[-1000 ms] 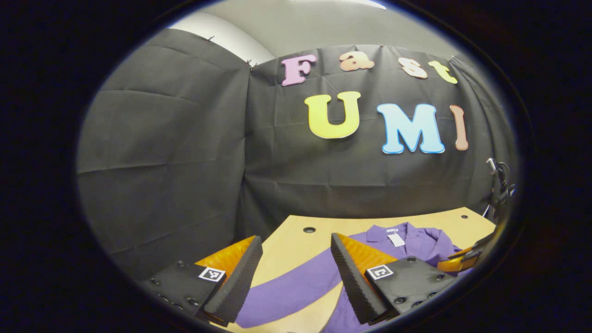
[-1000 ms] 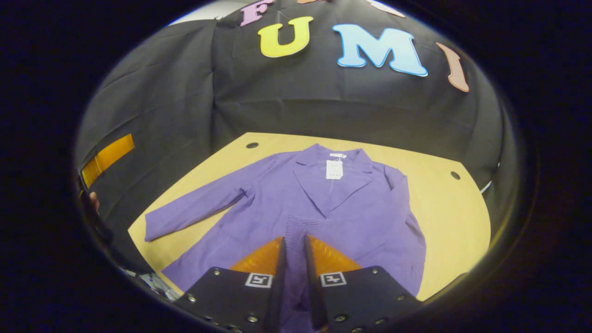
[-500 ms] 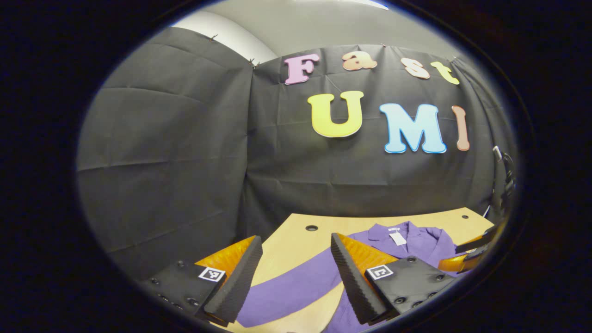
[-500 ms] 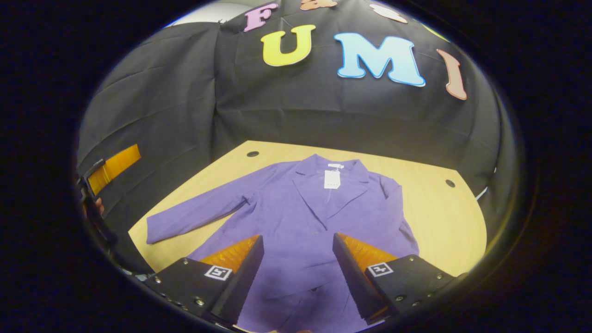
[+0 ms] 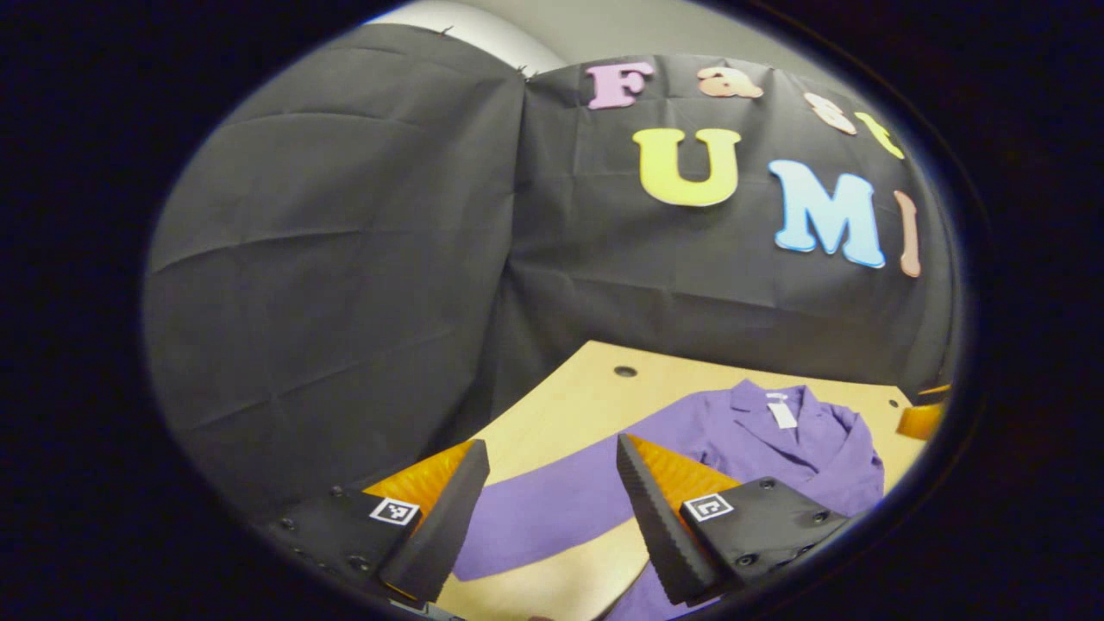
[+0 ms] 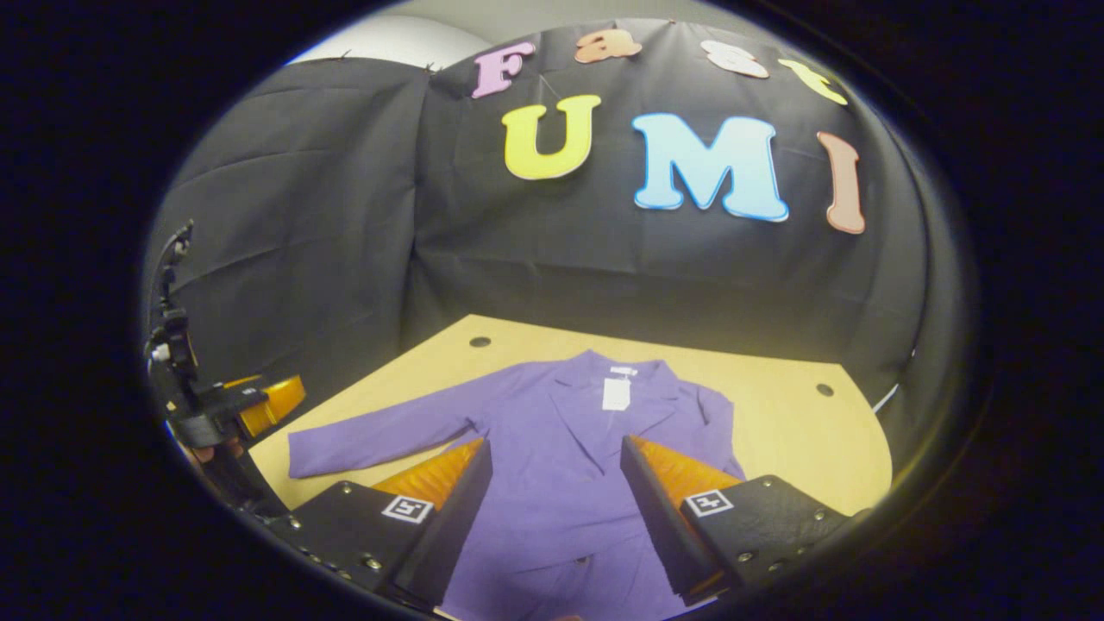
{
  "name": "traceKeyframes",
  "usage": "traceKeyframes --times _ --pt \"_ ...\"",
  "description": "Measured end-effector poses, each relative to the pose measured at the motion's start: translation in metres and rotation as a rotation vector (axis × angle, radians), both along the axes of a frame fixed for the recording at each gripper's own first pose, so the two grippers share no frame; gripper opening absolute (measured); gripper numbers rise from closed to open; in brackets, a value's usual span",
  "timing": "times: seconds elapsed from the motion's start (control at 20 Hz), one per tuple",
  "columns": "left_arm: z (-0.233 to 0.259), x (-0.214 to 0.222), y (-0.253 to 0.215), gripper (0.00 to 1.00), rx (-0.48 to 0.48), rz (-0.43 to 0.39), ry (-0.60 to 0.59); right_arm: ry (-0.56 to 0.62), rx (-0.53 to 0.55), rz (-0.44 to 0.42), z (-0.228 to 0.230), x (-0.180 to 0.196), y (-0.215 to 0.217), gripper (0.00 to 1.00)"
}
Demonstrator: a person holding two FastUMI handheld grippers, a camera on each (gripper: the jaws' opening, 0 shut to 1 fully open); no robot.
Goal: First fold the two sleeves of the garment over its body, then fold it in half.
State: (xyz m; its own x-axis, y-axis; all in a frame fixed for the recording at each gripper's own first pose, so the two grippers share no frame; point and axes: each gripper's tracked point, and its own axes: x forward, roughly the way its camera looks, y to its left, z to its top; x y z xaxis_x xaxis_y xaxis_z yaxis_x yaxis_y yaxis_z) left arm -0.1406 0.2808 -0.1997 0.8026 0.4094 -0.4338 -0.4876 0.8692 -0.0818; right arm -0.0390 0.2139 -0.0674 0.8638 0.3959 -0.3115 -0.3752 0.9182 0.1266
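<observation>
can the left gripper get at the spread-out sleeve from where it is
Probably yes. The left gripper is open, the sleeve lies flat on the table right between its fingers, and nothing sits over it.

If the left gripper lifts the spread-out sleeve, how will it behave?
The sleeve lies limp on the table, so it will probably droop from the pinch. Being joined to the jacket, it may tug the body.

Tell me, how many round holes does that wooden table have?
2. One hole sits near the table's far left corner, the other hole near its far right corner. The purple jacket may hide more.
</observation>
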Motion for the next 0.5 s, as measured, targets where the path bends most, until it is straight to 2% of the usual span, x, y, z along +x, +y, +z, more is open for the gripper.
traceKeyframes --times 0.25,0.3,0.5 --pt "-0.064 -0.03 0.035 0.96 -0.145 0.187 0.154 -0.047 -0.022 0.012 0.013 -0.001 -0.004 0.9" --pt "-0.075 -0.036 0.041 0.95 -0.159 0.224 0.177 -0.044 -0.025 0.017 0.012 -0.002 -0.005 0.85" --pt "-0.106 -0.046 0.059 0.95 -0.184 0.32 0.255 -0.021 -0.035 0.031 0.006 -0.002 -0.008 0.9"
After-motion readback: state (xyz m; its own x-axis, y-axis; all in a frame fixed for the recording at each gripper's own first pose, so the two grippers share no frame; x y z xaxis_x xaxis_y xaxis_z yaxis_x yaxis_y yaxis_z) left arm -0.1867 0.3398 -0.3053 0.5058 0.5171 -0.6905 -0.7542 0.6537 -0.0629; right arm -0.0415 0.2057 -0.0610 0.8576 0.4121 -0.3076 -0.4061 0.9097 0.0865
